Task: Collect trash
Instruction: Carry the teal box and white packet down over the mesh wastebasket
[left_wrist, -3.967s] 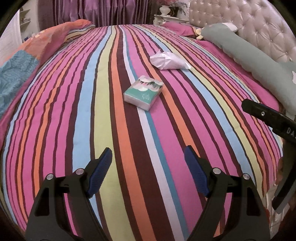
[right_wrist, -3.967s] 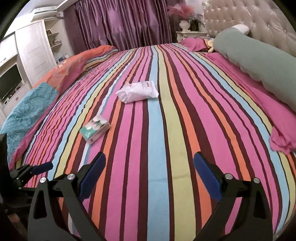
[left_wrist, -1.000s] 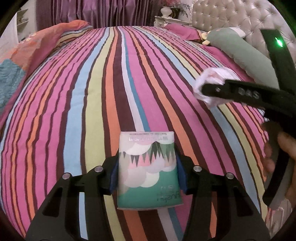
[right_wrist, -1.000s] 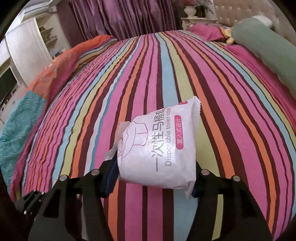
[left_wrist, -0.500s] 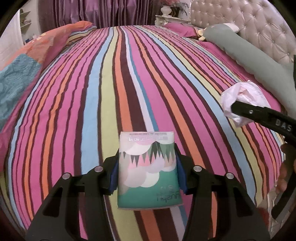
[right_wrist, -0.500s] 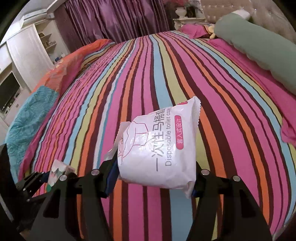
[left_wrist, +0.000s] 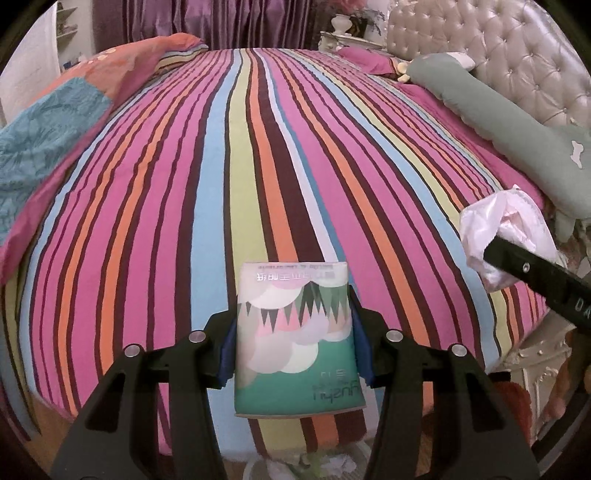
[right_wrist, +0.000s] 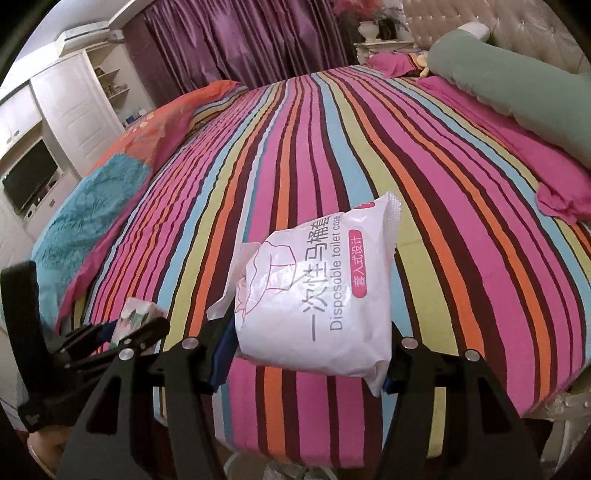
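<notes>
Left wrist view: left tool (left_wrist: 293, 345) clamps tissue pack (left_wrist: 295, 339), right tool (right_wrist: 303, 356) clamps toilet-cover packet (right_wrist: 317, 291) — both pulled back past bed (left_wrist: 221, 166) edge; bin below, probably.

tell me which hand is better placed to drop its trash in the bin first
Left, probably: the left gripper holds the tissue pack right above the bin; the bin sits left of the right gripper's pouch.

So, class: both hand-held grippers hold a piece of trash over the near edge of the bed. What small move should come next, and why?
Probably lower both toward the bin glimpsed below the bed edge: the left hand-held gripper clamps the tissue pack, the right the white packet.
</notes>
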